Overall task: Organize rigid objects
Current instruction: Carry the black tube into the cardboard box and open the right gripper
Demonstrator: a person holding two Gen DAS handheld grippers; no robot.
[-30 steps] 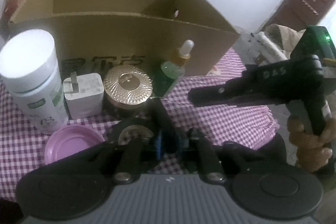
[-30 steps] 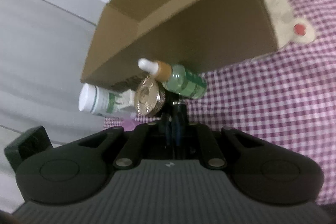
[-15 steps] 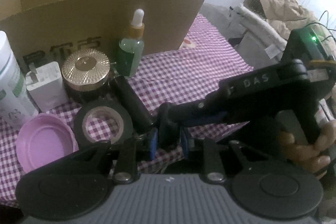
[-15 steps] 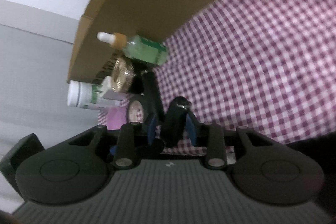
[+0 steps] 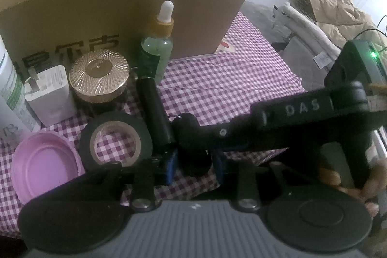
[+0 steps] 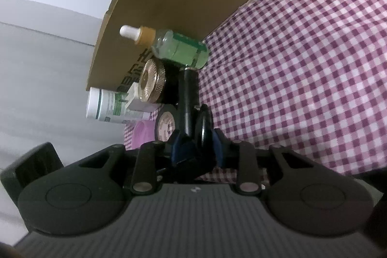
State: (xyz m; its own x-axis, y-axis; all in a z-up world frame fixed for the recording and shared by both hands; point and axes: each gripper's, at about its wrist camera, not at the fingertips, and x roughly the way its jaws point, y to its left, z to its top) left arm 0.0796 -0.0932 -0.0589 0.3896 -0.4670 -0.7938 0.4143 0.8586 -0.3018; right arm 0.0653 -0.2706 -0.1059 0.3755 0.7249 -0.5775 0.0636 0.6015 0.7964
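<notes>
— Black cylinder (image 5: pixel 154 110): where does it lie?
— Flat on the checked cloth (image 5: pixel 217 84) of the counter, just beside the tape roll (image 5: pixel 115 137), its far end at the green dropper bottle (image 5: pixel 157 52), in front of the cardboard box (image 5: pixel 96 11).
— And the jaws?
— The right gripper (image 6: pixel 197 149) has just been opening. The cylinder's near end is between its jaws, but I cannot tell if they press it. The left gripper (image 5: pixel 193 167) has just opened further and holds nothing.
</notes>
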